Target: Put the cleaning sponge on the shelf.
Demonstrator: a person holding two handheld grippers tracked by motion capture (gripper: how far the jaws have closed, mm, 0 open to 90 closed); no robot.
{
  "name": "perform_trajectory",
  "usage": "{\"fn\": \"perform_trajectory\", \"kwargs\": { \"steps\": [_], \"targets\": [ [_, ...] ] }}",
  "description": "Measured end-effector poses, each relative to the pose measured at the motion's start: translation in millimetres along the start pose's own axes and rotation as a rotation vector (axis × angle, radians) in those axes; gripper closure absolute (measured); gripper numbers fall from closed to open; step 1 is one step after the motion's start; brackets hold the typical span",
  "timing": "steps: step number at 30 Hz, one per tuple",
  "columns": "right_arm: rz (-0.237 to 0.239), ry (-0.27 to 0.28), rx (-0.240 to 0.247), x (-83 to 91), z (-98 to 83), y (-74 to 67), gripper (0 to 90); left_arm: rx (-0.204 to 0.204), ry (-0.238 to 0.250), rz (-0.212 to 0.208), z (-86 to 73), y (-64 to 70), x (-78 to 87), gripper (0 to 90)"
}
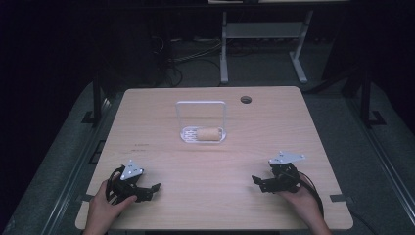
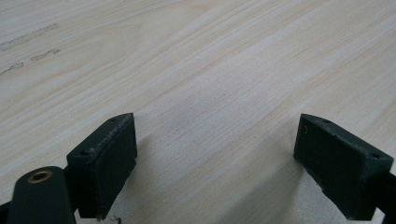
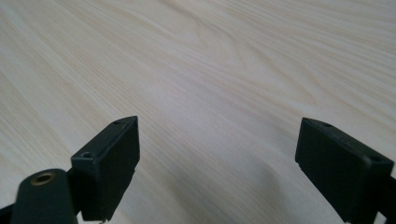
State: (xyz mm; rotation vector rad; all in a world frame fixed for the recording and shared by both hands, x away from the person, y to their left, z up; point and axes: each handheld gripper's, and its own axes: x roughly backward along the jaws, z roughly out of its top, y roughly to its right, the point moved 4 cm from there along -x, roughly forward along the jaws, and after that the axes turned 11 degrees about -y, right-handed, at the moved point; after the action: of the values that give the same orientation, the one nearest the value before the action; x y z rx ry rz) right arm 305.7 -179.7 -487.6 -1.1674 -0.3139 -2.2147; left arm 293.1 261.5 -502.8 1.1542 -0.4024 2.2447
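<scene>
Well apart, both hand-held grippers (image 1: 155,187) (image 1: 254,180) gape wide, roll (image 1: 209,133) beyond them.

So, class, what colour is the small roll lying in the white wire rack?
Light tan roll, clearest in the high view.

Lab: bare workbench (image 1: 215,161), floor cables (image 1: 195,56)

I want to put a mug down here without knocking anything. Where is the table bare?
Bare wood lies between the left gripper and right gripper, and along both side edges of the table. Only the middle back is taken, by the white rack holding a roll.
</scene>
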Motion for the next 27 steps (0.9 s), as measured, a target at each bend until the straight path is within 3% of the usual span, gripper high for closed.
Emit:
{"fn": "perform_trajectory", "kwargs": {
  "steps": [15, 27],
  "targets": [
    [-0.079, 0.005, -0.026, 5.6, -29.2, 12.2, 5.7, 0.000, 0.000, 0.000, 0.0, 0.0, 0.0, 12.8],
    [-0.096, -0.032, -0.068, 6.4, -46.0, 23.7, 2.5, 0.000, 0.000, 0.000, 0.0, 0.1, 0.0, 12.8]
  ]
}}
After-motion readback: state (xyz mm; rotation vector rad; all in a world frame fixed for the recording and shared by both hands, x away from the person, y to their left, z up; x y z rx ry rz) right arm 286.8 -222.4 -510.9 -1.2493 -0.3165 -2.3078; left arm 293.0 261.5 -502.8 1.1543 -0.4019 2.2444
